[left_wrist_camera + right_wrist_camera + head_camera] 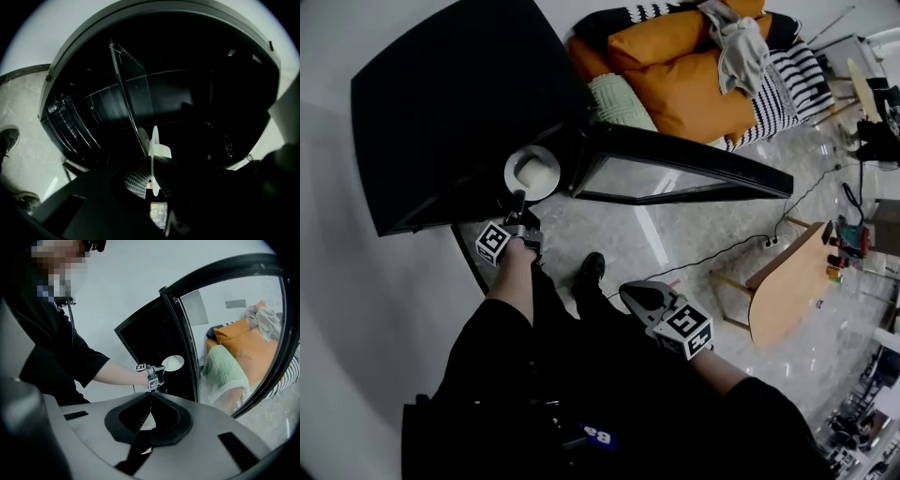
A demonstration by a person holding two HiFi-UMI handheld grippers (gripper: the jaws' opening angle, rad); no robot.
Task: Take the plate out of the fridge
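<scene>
Fingers [136, 180] on my left gripper [517, 202] pinch the plate [532, 172] rim; right gripper [628, 293] closed, empty. Plate sits centre-left in head view, at the black fridge [441, 103] mouth beside its glass door [675, 173]. Left gripper view: thin white edge running top-to-bottom. Head view: round, smooth, face up.

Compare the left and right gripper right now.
The left gripper is shut on the plate rim at the fridge opening; the right gripper is shut on nothing. The left gripper reaches toward the fridge; the right gripper hangs back over the floor. Both are shut.
</scene>
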